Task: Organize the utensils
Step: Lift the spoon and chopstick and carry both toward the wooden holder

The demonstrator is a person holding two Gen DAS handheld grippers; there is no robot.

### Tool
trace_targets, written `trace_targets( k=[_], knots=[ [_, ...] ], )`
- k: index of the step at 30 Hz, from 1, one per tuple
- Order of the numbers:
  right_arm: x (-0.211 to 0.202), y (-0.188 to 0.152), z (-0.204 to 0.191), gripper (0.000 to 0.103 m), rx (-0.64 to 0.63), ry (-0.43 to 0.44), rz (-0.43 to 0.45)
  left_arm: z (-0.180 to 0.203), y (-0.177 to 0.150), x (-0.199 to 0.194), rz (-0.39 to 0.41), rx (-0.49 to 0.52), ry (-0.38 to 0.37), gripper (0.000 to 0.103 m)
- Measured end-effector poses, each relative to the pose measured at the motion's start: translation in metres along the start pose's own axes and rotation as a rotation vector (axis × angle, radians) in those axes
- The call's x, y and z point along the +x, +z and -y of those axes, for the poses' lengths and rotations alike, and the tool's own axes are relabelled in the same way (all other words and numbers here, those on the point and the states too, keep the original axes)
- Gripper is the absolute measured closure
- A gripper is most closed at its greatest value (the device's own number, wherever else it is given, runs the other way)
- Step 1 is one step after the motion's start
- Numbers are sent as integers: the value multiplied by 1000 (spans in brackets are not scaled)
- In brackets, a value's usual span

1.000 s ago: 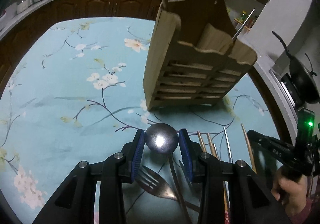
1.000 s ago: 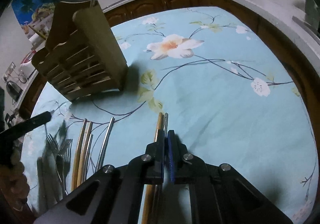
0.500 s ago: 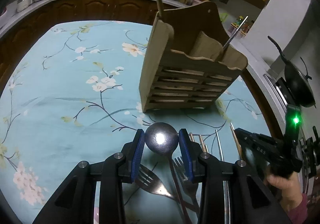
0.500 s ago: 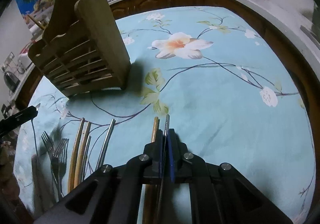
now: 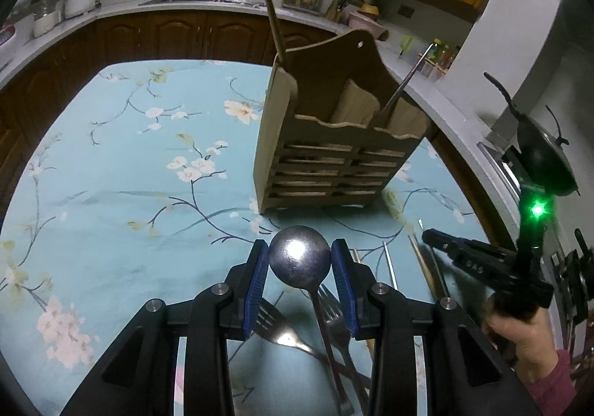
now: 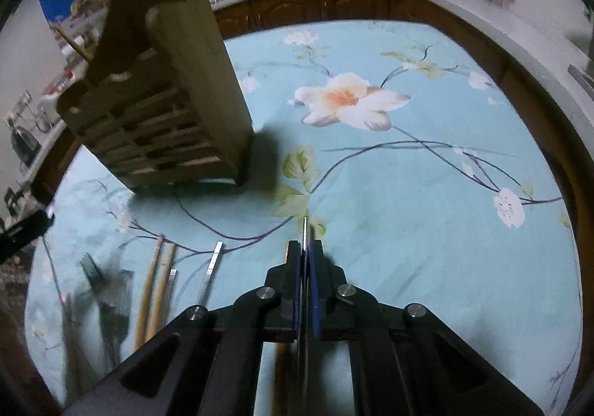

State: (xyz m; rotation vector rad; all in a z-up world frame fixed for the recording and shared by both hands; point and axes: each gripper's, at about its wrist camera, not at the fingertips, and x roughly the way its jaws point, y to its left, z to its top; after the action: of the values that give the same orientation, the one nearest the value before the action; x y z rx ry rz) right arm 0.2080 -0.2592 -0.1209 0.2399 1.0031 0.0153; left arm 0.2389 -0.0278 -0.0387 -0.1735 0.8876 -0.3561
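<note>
The left tool (image 5: 300, 258) clasped the round bowl of a dull grey metal spoon (image 5: 299, 256) between its two blue-padded fingers (image 5: 257, 277), the bowl facing the camera and the handle running down and back beneath the tool. The spoon was raised clear of the bench (image 5: 111, 193) (covered by a pale blue cloth printed with blossoms), with the metal forks (image 5: 334, 319) lying on the cloth directly below it. The slatted wooden utensil holder (image 5: 330, 152) stood upright ahead of this tool, apart from it; a wooden stick (image 5: 273, 19) rose from its left compartment and a thin metal rod (image 5: 404, 85) leaned out of a right one. The right tool (image 6: 305, 260) was clenched on a slender metal chopstick (image 6: 304, 230), whose tip projected just past the pads, above the cloth. To its left, wooden chopsticks (image 6: 156, 286) and a metal chopstick (image 6: 209, 275) lay side by side on the bench, near the holder's base.
</note>
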Motion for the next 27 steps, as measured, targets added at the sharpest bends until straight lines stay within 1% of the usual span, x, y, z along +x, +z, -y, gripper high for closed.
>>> trace_targets(
  k=[8, 13, 17, 18, 19, 21, 24, 27],
  knots=[
    [-64, 1, -3, 99, 56, 66, 157, 9, -14, -41, 59, 15, -17, 70],
    [-93, -4, -7, 99, 69, 90, 223, 12, -23, -65, 89, 20, -25, 70],
    [-109, -7, -11, 99, 71, 100, 257, 13, -31, -84, 113, 22, -31, 70],
    [-113, -7, -12, 99, 70, 102, 265, 13, -31, -89, 121, 21, -32, 97],
    [-117, -8, -13, 99, 69, 106, 272, 12, -32, -93, 116, 17, -55, 102],
    [-127, -9, -17, 99, 64, 111, 291, 11, -32, -102, 122, 7, -66, 103],
    [-138, -9, -21, 99, 57, 116, 318, 10, -33, -109, 135, 17, -54, 103],
    [-146, -9, -23, 99, 52, 121, 333, 6, -36, -110, 127, 12, -53, 103]
  ],
)
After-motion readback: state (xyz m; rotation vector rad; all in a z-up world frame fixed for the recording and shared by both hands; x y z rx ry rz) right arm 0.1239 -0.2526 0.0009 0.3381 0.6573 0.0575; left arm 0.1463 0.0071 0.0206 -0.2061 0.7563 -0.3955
